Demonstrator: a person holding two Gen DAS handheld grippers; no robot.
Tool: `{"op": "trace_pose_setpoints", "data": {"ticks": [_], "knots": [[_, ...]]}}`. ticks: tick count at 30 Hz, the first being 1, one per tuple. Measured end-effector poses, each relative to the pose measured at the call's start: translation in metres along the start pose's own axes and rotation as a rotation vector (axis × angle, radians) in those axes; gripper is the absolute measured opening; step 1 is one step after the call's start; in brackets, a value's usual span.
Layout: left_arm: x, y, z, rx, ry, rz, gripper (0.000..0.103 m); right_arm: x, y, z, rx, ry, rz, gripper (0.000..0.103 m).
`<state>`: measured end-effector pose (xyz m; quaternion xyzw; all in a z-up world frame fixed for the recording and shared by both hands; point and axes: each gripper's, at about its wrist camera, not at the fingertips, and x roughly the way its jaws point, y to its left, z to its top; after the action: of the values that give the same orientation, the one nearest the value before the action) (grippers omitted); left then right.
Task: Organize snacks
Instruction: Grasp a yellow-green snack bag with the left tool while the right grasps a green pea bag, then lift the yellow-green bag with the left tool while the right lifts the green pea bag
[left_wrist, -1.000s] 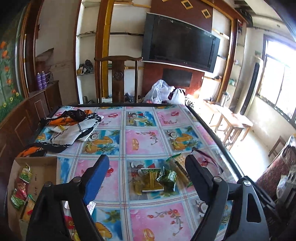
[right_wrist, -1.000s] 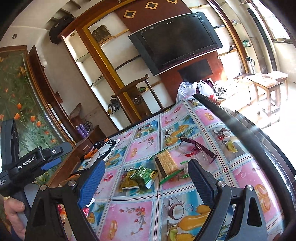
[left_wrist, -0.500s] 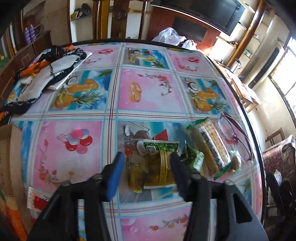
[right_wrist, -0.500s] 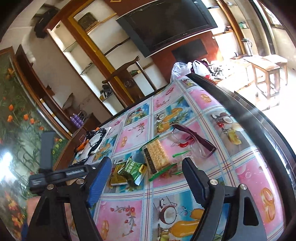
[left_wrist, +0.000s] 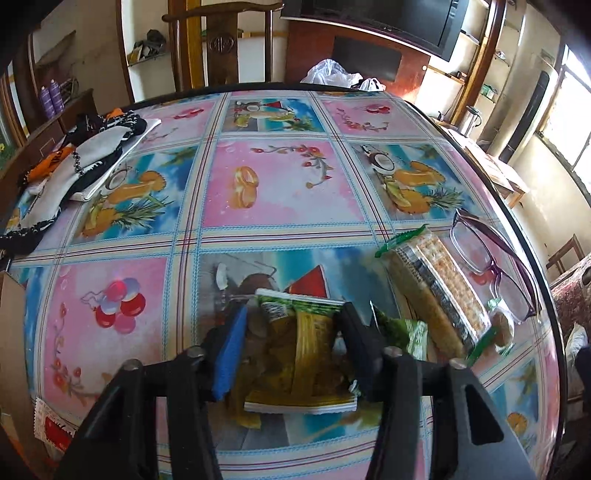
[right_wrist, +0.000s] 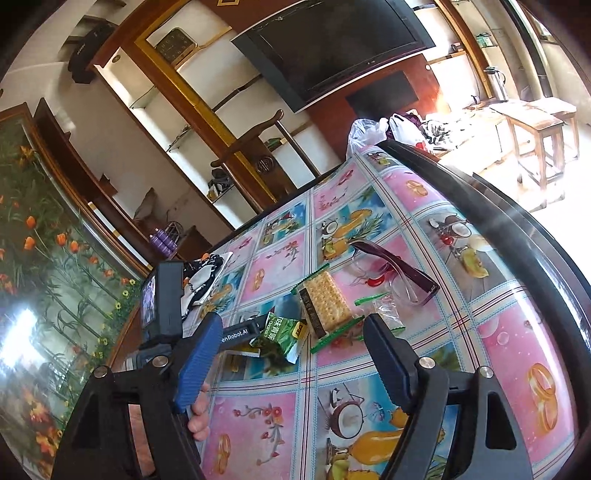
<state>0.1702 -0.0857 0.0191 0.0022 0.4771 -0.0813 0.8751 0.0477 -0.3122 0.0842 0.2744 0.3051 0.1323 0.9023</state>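
Observation:
A yellow-green snack packet (left_wrist: 306, 354) lies flat on the fruit-print tablecloth (left_wrist: 280, 184). My left gripper (left_wrist: 293, 314) points down over it, one finger on each side; its jaws are closing and the pads stand at the packet's edges without squeezing it. Just right of it lie a small green packet (left_wrist: 406, 332) and a long cracker pack (left_wrist: 432, 295). In the right wrist view my right gripper (right_wrist: 290, 325) hangs open above the table with nothing in it, facing the cracker pack (right_wrist: 325, 299) and the green packet (right_wrist: 280, 336).
Purple glasses (left_wrist: 487, 262) and a small clear cookie wrapper (left_wrist: 498, 328) lie by the table's right edge. A black, white and orange cloth (left_wrist: 74, 166) covers the far left corner. A cardboard box (left_wrist: 7, 332) and a red packet (left_wrist: 48, 428) sit at the near left.
My left gripper has dropped onto the yellow-green packet and its jaws have narrowed around it. The right gripper has tilted down slightly and closed a little, staying over the same spot.

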Motion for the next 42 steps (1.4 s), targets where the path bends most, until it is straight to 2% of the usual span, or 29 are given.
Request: {"op": "trace_pose_setpoints", "data": {"ticks": [6,12,16,20,22,26,28,30,33,34,36,39,40,42], "knots": [[-0.026,0.015,-0.042,0.037,-0.049,0.025,0.040,0.001,0.001,-0.002,-0.008,0.006,-0.012,0.082],[-0.059,0.042,-0.088,-0.025,-0.067,-0.028,0.038,0.012,0.007,-0.009,-0.047,0.046,-0.017,0.082],[-0.062,0.055,-0.085,-0.069,-0.084,-0.085,0.035,0.033,0.017,-0.019,-0.083,0.117,0.004,0.082],[-0.069,0.060,-0.084,-0.065,-0.116,-0.072,0.035,0.054,0.026,-0.022,-0.047,0.170,0.041,0.082],[-0.071,0.059,-0.083,-0.065,-0.113,-0.091,0.035,0.071,0.034,-0.017,-0.046,0.193,0.016,0.082],[-0.078,0.057,-0.083,-0.047,-0.132,-0.093,0.035,0.110,0.049,-0.007,-0.075,0.246,-0.062,0.071],[-0.078,0.057,-0.083,-0.049,-0.129,-0.097,0.035,0.128,0.054,-0.005,-0.084,0.269,-0.074,0.070],[-0.075,0.058,-0.084,-0.043,-0.118,-0.094,0.033,0.142,0.058,-0.007,-0.112,0.302,-0.121,0.067],[-0.072,0.061,-0.084,-0.051,-0.102,-0.094,0.033,0.156,0.057,-0.016,-0.159,0.333,-0.177,0.065],[-0.072,0.062,-0.084,-0.055,-0.098,-0.098,0.033,0.159,0.056,-0.020,-0.186,0.342,-0.209,0.060],[-0.072,0.063,-0.084,-0.059,-0.099,-0.103,0.033,0.158,0.059,-0.023,-0.241,0.325,-0.233,0.057],[-0.073,0.061,-0.084,-0.053,-0.105,-0.101,0.033,0.157,0.063,-0.028,-0.307,0.323,-0.244,0.052],[-0.074,0.061,-0.084,-0.053,-0.102,-0.109,0.033,0.155,0.066,-0.030,-0.323,0.325,-0.235,0.045],[-0.075,0.060,-0.085,-0.050,-0.105,-0.113,0.033,0.151,0.068,-0.034,-0.335,0.331,-0.206,0.042]]}}
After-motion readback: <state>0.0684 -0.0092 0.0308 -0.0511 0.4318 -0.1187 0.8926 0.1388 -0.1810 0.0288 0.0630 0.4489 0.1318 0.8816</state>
